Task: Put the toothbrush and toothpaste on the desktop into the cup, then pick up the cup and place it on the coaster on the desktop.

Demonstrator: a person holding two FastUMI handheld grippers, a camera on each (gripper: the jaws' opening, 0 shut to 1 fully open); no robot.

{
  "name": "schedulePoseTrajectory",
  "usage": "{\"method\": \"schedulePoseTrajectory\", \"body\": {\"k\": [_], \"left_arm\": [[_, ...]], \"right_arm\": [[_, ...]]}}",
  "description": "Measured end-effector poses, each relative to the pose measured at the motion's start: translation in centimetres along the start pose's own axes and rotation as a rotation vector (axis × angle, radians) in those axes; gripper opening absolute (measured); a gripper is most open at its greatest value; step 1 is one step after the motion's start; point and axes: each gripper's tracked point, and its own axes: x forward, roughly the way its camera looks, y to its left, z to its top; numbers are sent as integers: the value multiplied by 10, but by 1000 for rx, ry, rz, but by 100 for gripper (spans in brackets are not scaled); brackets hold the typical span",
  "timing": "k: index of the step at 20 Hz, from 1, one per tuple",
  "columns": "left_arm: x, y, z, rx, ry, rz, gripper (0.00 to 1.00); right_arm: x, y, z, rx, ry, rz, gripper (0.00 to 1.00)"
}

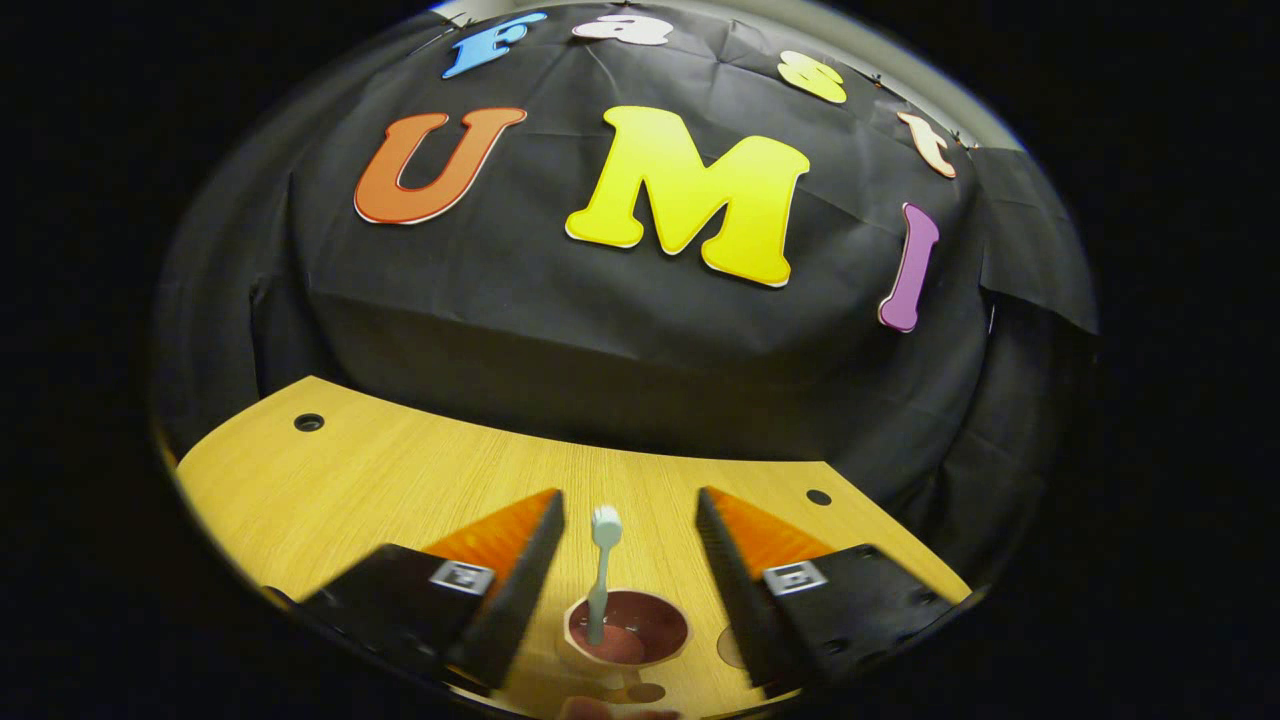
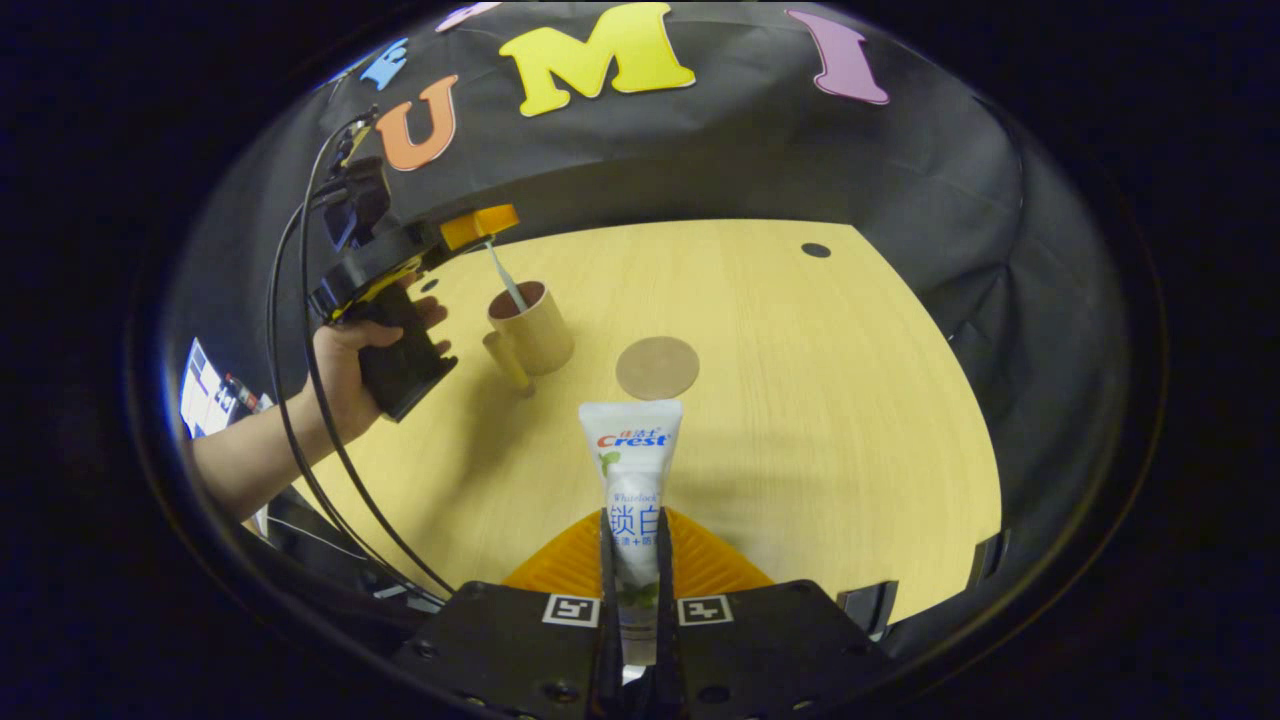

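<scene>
The right gripper (image 2: pixel 634 560) pinches the toothpaste (image 2: pixel 632 470) low on its body, both fingers pressed to its sides. The tube's long axis runs straight out ahead along the fingers, its flat crimped end farthest out and pointing toward the coaster (image 2: pixel 657 367). I judge the tube is held clear of the desk (image 2: pixel 850 400), though the height is hard to read.

From this tube the cup (image 2: pixel 530 325) lies ahead and to the left, just beside the coaster but not on it, nearer the desk's far edge than the near one, handle turned toward the camera. The toothbrush (image 2: pixel 507 280) stands in it, leaning up toward the left gripper (image 2: pixel 480 225).

In the left gripper view the left gripper (image 1: pixel 628 560) has its jaws spread wide, holding nothing, with the cup (image 1: pixel 628 630) and the brush head (image 1: pixel 606 525) in the gap between them, the cup below.

The right gripper is the one to carry the tube left and forward, then tip it into the cup's mouth.
</scene>
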Motion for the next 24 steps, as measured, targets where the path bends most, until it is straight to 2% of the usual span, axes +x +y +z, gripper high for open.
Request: {"method": "schedulePoseTrajectory", "body": {"k": [1, 6, 9, 13, 15, 21, 24], "left_arm": [[-6, -1, 1, 17, 1, 1, 99], [-28, -1, 7, 43, -14, 6, 98], [-53, 14, 22, 54, -37, 49, 98], [-97, 48, 19, 39, -17, 128, 98], [-119, 61, 17, 39, -2, 165, 98], [-164, 79, 10, 7, 39, 213, 98], [-177, 80, 6, 1, 52, 220, 98]], "right_arm": [[0, 1, 0, -4, -3, 2, 13], [2, 3, 2, -25, -19, 24, 13], [3, 4, 5, -37, -41, 42, 13], [-2, 7, 13, -56, -101, 83, 13], [3, 18, 33, -78, -141, 111, 13], [48, 93, 161, -116, -371, 217, 13], [65, 115, 189, -133, -457, 227, 13]]}}
